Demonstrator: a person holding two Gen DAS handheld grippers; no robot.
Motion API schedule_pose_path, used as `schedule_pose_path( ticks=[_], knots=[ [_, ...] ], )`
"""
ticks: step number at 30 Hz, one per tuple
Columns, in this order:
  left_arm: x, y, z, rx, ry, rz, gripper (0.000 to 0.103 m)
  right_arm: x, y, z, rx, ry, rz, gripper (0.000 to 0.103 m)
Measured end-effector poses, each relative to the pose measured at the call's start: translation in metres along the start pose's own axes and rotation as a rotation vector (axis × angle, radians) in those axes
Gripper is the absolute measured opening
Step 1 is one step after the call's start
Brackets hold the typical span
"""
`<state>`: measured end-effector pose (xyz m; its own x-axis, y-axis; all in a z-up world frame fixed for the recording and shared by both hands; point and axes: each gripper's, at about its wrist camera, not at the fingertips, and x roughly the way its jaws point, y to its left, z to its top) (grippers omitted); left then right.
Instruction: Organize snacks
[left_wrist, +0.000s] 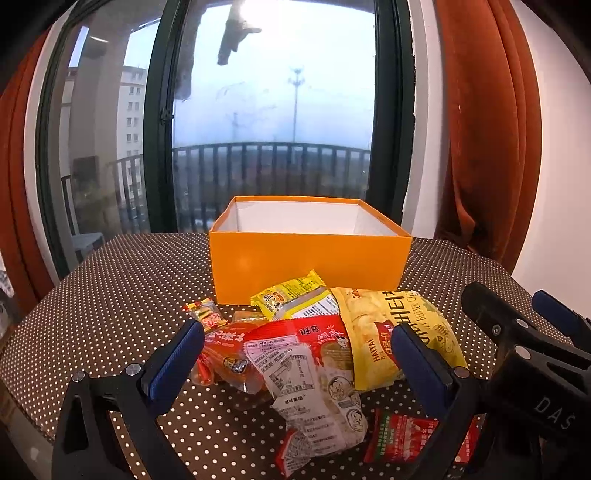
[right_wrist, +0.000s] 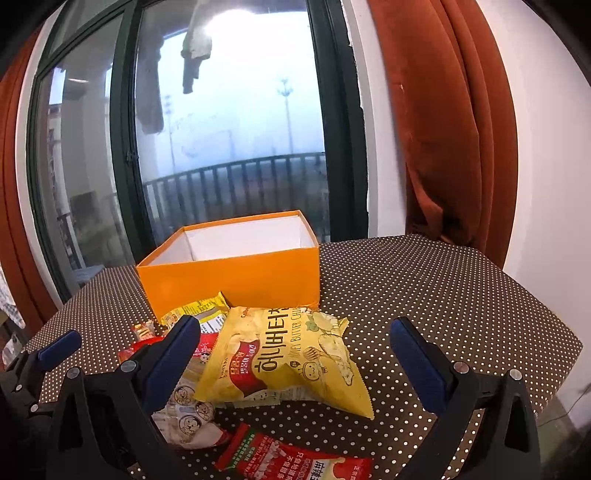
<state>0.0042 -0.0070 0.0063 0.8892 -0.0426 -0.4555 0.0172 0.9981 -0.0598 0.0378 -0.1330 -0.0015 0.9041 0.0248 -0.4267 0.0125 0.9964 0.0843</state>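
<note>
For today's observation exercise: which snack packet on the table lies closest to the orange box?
The small yellow packet: it lies against the front wall of the orange box. The big yellow chip bag and the red packets lie further forward.

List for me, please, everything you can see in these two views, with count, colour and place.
Box: one, orange outside, white inside, open, at the table's far side by the window.
Chip bag: one, large, yellow, in front of the box.
Small yellow packet: one, against the box's front wall.
Red-and-white bag: one, in the middle of the pile.
Orange-red packet: one, left of the pile.
Small red-yellow packet: one, far left of the pile.
Flat red packet: one, nearest the cameras.
Table: one, brown cloth with white dots.
Curtains: rust-orange, beside the window.
Window: dark frame, balcony railing beyond.
Left gripper: open, blue pads, above the pile.
Right gripper: open, blue pads, astride the chip bag.
</note>
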Motion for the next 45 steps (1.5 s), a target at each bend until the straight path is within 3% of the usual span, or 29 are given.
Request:
schedule_pose_path(
  ticks=[45],
  knots=[
    [-0.0012,-0.0044,0.0058,0.011,-0.008,-0.015,0.101,-0.0027,0.0008,0.0051,-0.012,-0.008,0.009,0.103]
  ],
)
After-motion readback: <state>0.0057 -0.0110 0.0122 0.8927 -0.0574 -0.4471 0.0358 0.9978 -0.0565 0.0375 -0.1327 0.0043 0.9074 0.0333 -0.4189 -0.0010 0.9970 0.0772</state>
